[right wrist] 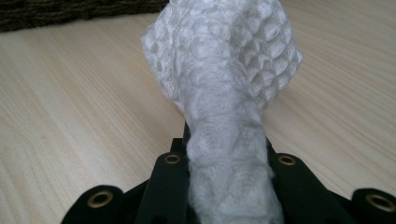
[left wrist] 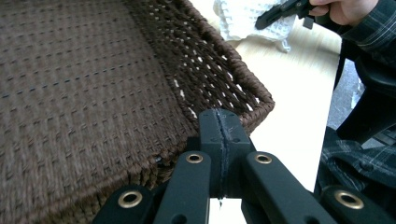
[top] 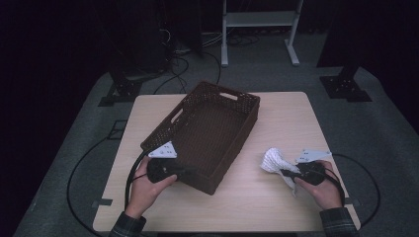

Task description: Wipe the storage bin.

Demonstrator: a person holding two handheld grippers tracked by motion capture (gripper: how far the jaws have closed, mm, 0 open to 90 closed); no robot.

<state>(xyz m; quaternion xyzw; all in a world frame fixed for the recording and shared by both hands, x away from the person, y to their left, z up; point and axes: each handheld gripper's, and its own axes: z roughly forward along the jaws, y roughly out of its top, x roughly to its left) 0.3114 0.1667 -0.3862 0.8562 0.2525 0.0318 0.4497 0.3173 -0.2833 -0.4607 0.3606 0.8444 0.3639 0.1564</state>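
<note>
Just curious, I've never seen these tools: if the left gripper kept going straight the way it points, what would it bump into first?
Probably the near wall of the brown woven basket: the shut left gripper sits right at its rim, pointing across it, though depth is hard to judge.

hi view: dim, room bg near black, table point(top: 276, 118) lit from above | gripper views: brighter, near jaws soft/blurred
</note>
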